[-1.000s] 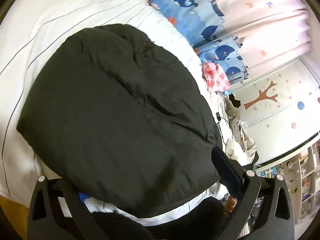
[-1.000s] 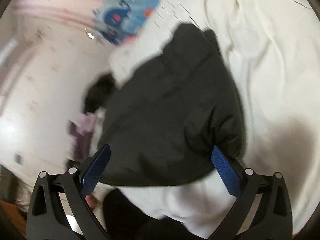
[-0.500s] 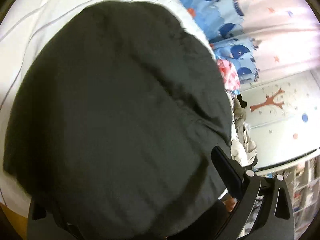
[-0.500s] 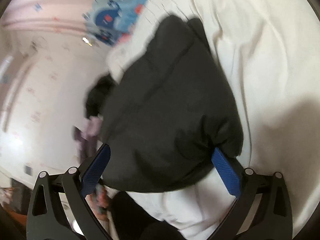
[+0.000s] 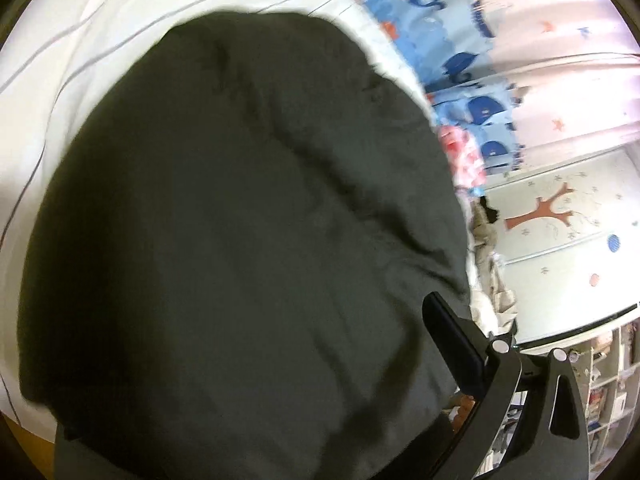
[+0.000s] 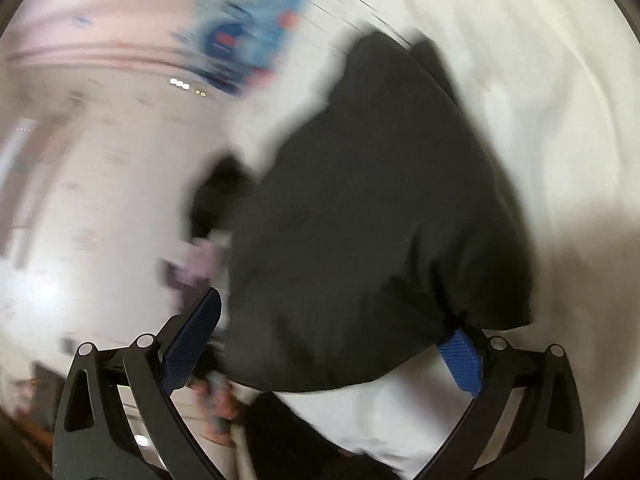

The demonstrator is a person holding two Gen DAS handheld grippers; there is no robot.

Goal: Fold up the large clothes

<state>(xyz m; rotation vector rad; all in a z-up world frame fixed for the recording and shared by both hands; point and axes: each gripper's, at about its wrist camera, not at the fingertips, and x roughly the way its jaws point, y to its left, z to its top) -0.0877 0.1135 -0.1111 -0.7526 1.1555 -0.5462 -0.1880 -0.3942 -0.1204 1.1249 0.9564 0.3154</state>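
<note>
A large black padded garment (image 5: pixel 248 240) lies bunched on a white striped bed sheet (image 5: pixel 100 32). In the left wrist view it fills most of the frame and covers my left gripper's (image 5: pixel 256 392) left finger; only the right finger (image 5: pixel 452 344) shows, so the jaws stand wide apart with the cloth between them. In the right wrist view the garment (image 6: pixel 372 220) lies over the gap of my right gripper (image 6: pixel 332 336). Its blue-padded fingers (image 6: pixel 196 332) stand wide apart, the right pad partly under the cloth edge.
A blue whale-print pillow (image 5: pixel 420 4) and a red checked cloth (image 5: pixel 460 152) lie at the far side of the bed. Pink curtains (image 5: pixel 560 40), a wall with a tree sticker (image 5: pixel 548 212) and shelves (image 5: pixel 608 380) are beyond. The right wrist view is blurred.
My left gripper has moved in closer to the black garment, which now covers its left finger. My right gripper has shifted slightly; its right pad is now partly under the garment's edge.
</note>
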